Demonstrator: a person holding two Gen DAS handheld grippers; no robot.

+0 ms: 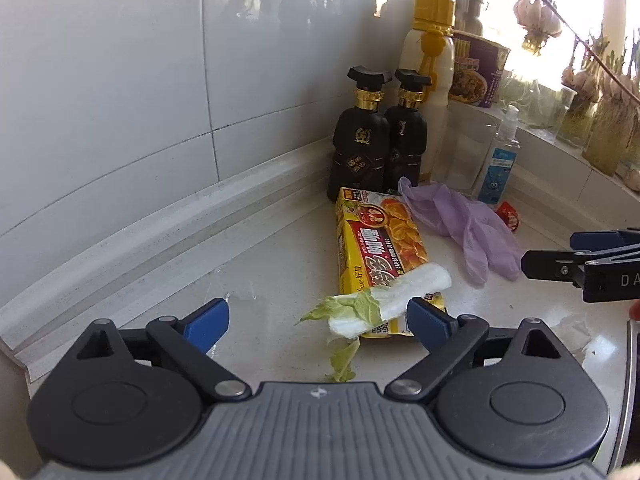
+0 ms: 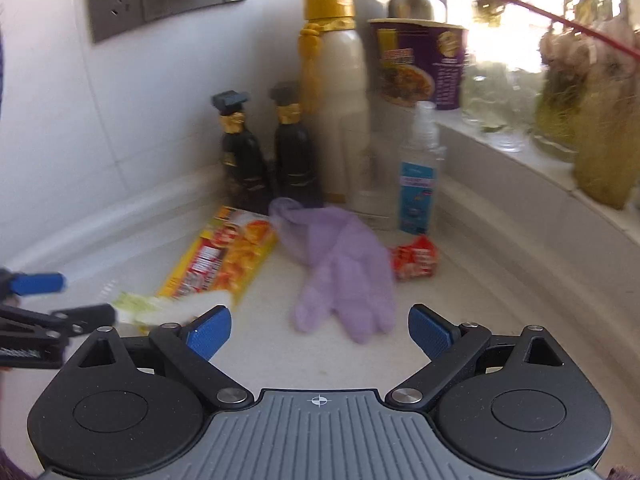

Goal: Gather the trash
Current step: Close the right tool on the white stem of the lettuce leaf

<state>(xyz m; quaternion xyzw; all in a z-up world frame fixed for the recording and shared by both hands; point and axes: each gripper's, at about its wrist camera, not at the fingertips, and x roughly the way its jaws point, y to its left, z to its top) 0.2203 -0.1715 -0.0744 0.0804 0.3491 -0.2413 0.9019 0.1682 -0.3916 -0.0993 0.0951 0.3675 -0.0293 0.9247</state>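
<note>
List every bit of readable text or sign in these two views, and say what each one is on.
"DA", cut off by the frame edge: on the right gripper.
Large Chinese characters, seemingly "梦多咖喱": on the yellow box; its small print is unreadable.
Gold emblems, not legible: on the two black bottles.
Label print too small: on the clear pump bottle.
Print blurred: on the purple noodle cup and the red wrapper.

Glossy white tile wall (image 1: 120,80), speckled polished counter (image 1: 280,272), printed cardboard box (image 1: 380,256), seemingly thin rubbery glove (image 2: 344,272)
</note>
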